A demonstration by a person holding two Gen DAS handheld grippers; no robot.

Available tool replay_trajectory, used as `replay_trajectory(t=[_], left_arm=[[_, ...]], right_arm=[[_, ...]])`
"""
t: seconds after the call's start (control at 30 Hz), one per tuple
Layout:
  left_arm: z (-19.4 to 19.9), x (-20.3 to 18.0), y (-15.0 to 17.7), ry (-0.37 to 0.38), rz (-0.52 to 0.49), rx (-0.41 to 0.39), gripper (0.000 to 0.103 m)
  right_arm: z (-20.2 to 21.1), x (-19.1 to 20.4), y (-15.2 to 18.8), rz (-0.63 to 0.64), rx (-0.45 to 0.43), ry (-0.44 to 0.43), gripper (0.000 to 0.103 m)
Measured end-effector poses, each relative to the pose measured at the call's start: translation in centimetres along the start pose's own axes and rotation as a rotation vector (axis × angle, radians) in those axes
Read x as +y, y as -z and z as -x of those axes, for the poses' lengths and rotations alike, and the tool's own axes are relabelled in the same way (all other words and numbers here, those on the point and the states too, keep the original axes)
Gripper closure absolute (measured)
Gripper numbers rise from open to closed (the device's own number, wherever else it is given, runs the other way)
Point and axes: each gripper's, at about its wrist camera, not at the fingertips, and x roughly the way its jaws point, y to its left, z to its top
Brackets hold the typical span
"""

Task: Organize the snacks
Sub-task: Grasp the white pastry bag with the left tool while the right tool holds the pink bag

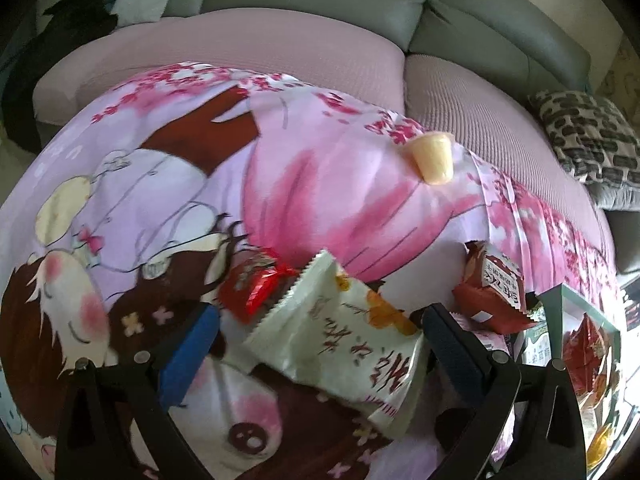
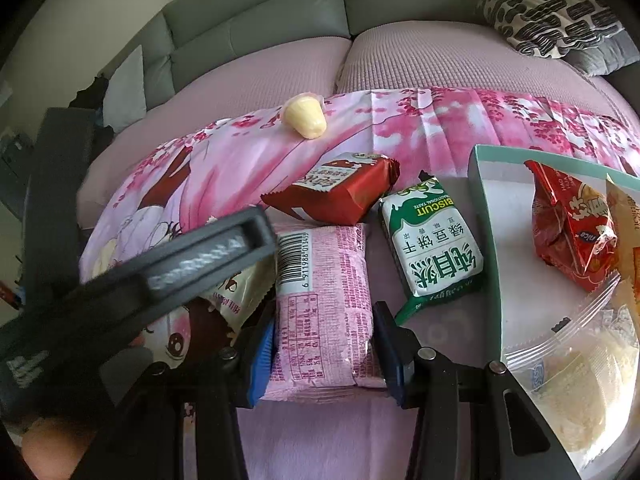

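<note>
In the left wrist view my left gripper [image 1: 320,344] is open, its fingers either side of a white snack packet [image 1: 340,340] lying on the pink printed cloth [image 1: 320,184]. A red packet [image 1: 252,288] lies just beyond it. In the right wrist view my right gripper [image 2: 324,356] has its jaws closed against the sides of a pink wafer packet [image 2: 324,300]. A green-and-white biscuit packet [image 2: 436,244], a dark red packet [image 2: 336,192] and a yellow jelly cup [image 2: 305,116] lie beyond. The left gripper [image 2: 168,264] crosses that view at left.
A teal-rimmed white box [image 2: 484,216] at right holds a red snack bag [image 2: 568,224] and clear-wrapped pastries [image 2: 576,384]. The cloth lies on a pink sofa seat [image 2: 420,64] with grey backrest and a patterned cushion [image 2: 552,12].
</note>
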Motion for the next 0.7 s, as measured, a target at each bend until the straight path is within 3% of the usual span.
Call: replay_trajectory(t=[0.37,0.7], left_arm=[[0.0,0.0,0.6,-0.074,-0.044,0.023,0.001],[1.1,4.1,1.4,-0.106,0.05,0.043,0.001]], right_arm=[[0.2,0.1,0.1,0.002,0.006,-0.001,0.056],[0.2,0.2,0.3,0.004,0.01,0.004,0.056]])
